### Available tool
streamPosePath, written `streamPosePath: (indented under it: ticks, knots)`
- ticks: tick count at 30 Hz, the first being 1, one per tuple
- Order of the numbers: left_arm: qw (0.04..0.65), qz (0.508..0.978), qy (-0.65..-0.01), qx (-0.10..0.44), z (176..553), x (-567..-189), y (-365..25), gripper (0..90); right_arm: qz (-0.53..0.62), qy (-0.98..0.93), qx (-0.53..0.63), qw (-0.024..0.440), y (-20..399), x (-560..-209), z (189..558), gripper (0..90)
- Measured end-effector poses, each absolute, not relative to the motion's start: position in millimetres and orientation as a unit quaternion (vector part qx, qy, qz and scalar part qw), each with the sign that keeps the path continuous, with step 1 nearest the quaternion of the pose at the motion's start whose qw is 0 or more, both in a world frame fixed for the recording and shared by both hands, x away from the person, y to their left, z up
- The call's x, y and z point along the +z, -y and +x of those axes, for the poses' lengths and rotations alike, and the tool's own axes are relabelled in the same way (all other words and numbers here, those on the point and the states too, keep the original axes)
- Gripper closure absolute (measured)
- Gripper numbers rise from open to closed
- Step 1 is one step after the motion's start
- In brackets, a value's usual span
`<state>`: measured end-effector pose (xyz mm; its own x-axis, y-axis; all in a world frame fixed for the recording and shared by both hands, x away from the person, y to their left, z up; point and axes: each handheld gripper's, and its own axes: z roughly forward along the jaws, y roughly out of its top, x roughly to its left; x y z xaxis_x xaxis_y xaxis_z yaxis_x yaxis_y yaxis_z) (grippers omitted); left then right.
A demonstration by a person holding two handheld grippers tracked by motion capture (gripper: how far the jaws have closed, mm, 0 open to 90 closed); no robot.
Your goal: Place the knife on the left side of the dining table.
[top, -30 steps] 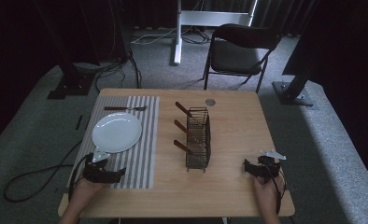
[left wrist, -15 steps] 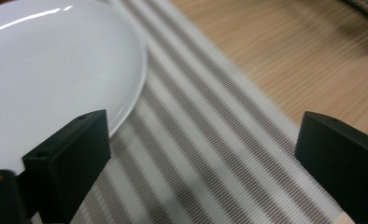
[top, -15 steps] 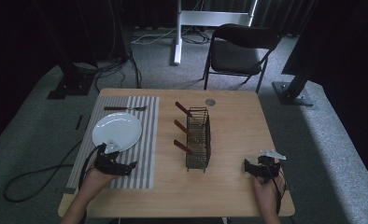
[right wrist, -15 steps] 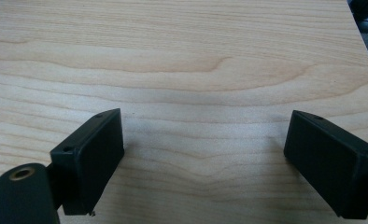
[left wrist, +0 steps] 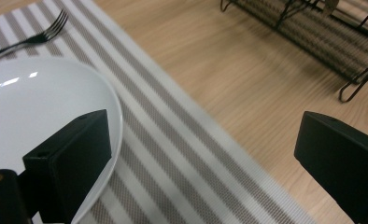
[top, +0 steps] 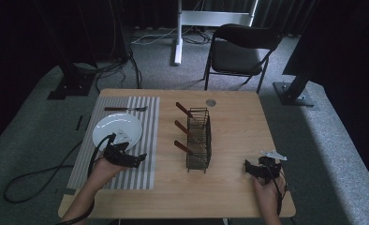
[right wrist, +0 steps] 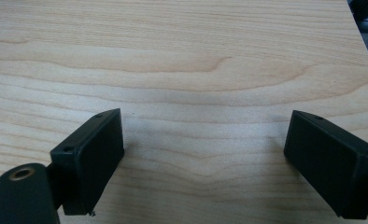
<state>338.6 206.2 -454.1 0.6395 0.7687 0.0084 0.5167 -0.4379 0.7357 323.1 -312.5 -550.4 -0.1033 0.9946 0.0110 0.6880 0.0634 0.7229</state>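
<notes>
Light wooden tabletop point(top: 239, 126) seen from above, with a person's forearms entering from the near edge. No brand, label or legible writing can be made out on any item. The left gripper point(top: 135, 158), black and held in the person's left hand point(top: 103, 169), hovers over the grey-and-white striped placemat point(top: 140, 122) with its jaws set wide apart and holding nothing; in the left gripper view point(left wrist: 205, 154) one jaw overlaps the near rim of the round white plate point(left wrist: 37, 102), glossy and bare, which lies on the mat just to the gripper's left. Beyond the plate, at the mat's far end, lies a metal fork with a dark reddish handle point(top: 125, 109). Ahead and to the right of the left gripper stands a black wire rack point(top: 199, 138), an open basket on the bare wood, with three brown-handled utensils point(top: 182, 129) projecting from its left side. The right gripper point(top: 249, 168), black with a grey three-cornered plate on top, rests low near the tabletop's near right corner, well apart from the rack; in the right gripper view point(right wrist: 203, 154) its jaws stand wide apart over bare wood grain. A small round grey disc point(top: 211, 102) sits near the far edge.
</notes>
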Motion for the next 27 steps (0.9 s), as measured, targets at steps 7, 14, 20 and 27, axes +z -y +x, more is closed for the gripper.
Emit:
streamPosePath:
  ticks: [7,14,20,27]
  knots:
    - [0.372,0.831,-0.373,0.177,352.9,-438.7,-192.1,4.0,0.617,-0.681,0.295,0.26,312.5,-550.5,323.1,11.4]
    - [0.383,0.836,-0.358,0.161,366.8,-429.7,-177.4,4.1,0.617,-0.681,0.295,0.26,312.6,-550.5,323.1,11.4]
    - [0.382,0.844,-0.344,0.155,374.3,-427.0,-163.7,4.1,0.617,-0.681,0.295,0.259,312.5,-550.5,323.1,11.4]
    - [0.403,0.839,-0.336,0.145,387.3,-411.1,-150.6,5.2,0.617,-0.682,0.295,0.26,312.7,-550.5,323.1,11.4]
